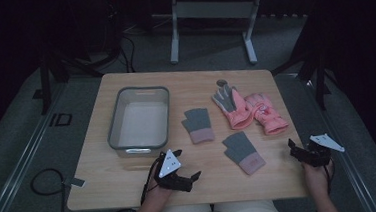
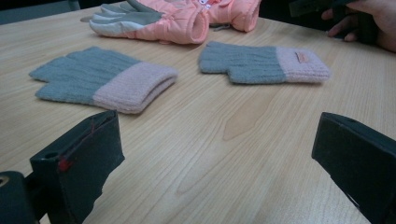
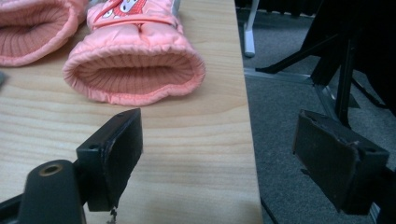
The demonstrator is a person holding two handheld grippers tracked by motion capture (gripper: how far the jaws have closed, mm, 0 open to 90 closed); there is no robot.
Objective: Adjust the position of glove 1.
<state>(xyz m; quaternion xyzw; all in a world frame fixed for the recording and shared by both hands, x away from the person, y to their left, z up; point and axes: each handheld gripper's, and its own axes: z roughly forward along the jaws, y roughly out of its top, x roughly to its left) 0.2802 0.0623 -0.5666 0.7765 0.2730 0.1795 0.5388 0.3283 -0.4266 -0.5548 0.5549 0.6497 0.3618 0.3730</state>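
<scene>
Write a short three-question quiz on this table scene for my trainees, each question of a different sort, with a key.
1. True or false: the grey bin holds a glove.
2. How many gloves lie on the table?
3. Which is nearest the right gripper: A) bin, B) pink padded glove, C) left gripper?

Key:
1. False; the bin is empty.
2. Four: two grey knit gloves and two pink padded ones.
3. B. Both grippers are open and hold nothing.

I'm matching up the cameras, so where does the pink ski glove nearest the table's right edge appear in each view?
High view: pink ski glove, right of centre.
Left gripper view: top edge, centre right.
Right gripper view: upper centre, cuff opening facing the camera.
Shared landmark: the wooden table.
</scene>
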